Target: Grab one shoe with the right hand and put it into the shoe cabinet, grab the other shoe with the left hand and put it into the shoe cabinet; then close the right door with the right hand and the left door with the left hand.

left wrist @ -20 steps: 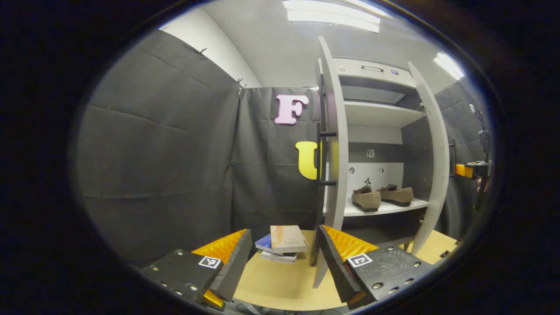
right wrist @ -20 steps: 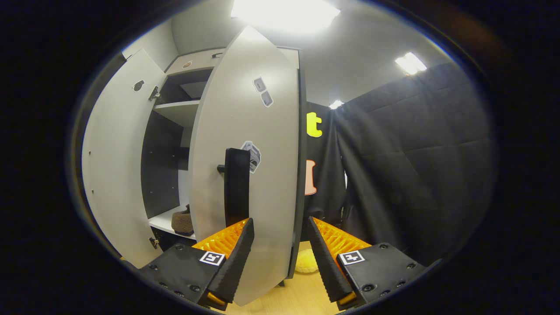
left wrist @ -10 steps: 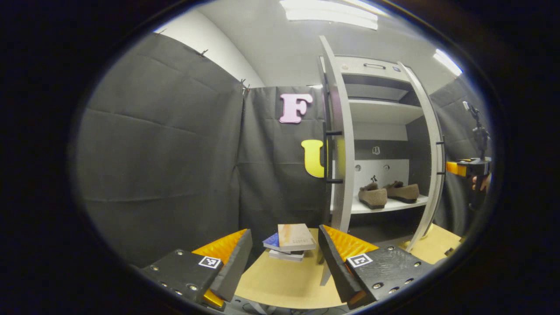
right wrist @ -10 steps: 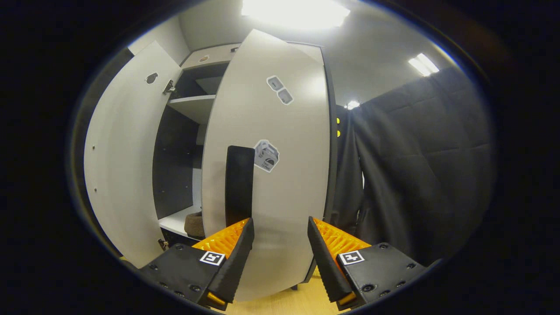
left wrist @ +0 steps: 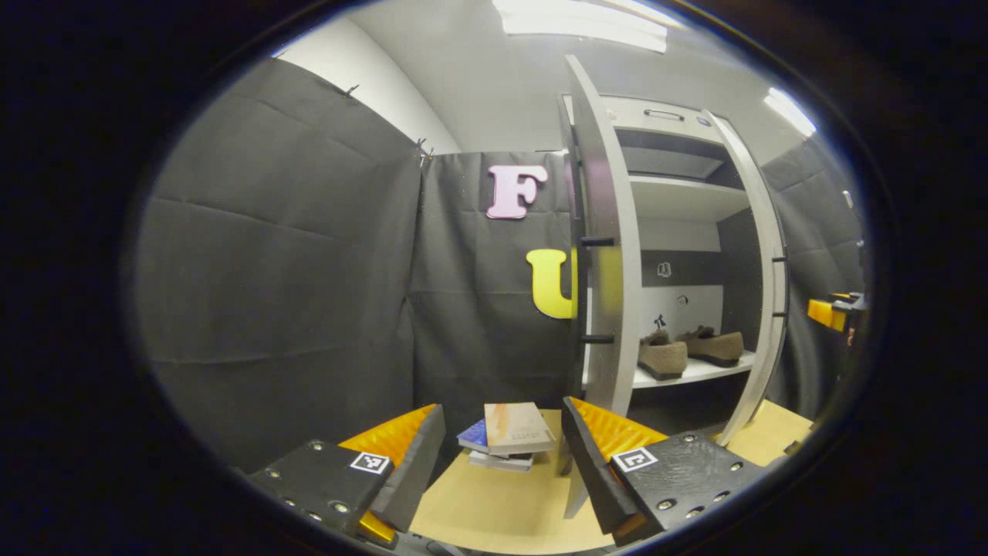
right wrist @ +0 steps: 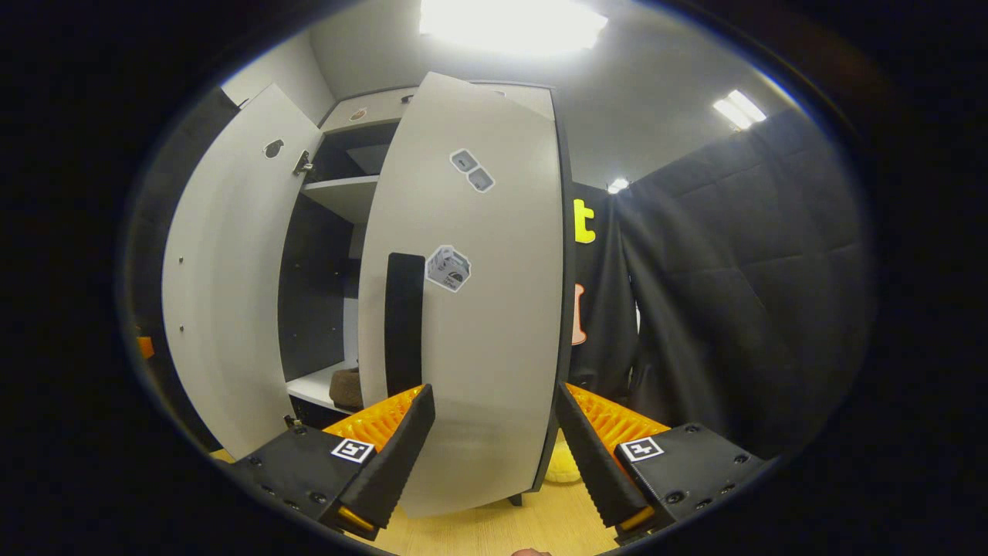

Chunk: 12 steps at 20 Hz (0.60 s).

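Both shoes [left wrist: 685, 351] sat on cabinet shelf [left wrist: 695, 372], both doors stood ajar, left gripper [left wrist: 503, 455] jaws released — empty, right gripper [right wrist: 494, 452] jaws released before right door [right wrist: 471, 309]

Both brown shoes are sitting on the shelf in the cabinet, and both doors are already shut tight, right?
Not quite. The two brown shoes do sit on the shelf in the cabinet, but the doors are not shut. The left gripper view shows the left door swung open with the shoes in sight behind it, and the right gripper view shows the right door standing ajar.
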Each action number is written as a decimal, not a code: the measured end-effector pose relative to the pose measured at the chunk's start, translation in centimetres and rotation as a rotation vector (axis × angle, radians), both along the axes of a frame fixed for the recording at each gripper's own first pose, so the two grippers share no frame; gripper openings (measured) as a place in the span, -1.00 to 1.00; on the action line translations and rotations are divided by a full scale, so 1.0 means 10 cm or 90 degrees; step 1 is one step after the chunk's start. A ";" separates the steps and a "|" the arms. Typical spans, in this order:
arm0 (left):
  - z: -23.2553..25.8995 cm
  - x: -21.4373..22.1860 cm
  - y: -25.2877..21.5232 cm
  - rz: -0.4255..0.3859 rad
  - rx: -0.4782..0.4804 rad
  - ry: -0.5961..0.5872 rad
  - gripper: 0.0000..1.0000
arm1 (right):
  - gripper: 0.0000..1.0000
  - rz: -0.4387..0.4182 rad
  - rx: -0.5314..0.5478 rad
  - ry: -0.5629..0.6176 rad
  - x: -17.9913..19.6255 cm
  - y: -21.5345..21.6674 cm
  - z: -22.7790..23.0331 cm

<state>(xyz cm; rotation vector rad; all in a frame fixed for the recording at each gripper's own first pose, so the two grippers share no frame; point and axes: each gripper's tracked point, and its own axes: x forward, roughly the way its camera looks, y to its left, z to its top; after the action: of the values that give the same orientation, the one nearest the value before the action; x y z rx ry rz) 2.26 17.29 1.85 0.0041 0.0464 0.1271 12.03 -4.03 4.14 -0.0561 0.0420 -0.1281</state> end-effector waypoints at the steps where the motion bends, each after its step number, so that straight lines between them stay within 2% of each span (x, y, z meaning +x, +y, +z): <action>1: 0.04 0.02 0.02 0.000 0.004 -0.004 0.90 | 0.99 -0.001 -0.003 0.007 -0.05 -0.03 -0.05; 6: 0.29 0.68 0.19 0.009 0.010 -0.027 0.90 | 0.99 -0.011 0.001 0.033 -0.21 -0.15 -0.25; 12: 0.40 0.98 0.14 -0.001 0.000 -0.032 0.90 | 0.99 -0.025 0.014 0.044 -0.33 -0.30 -0.35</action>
<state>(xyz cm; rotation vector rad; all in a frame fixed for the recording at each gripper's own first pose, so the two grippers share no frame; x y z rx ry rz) 12.06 18.71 5.85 0.0008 -0.0039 0.1255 8.76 -7.04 0.65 -0.0373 0.1139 -0.1650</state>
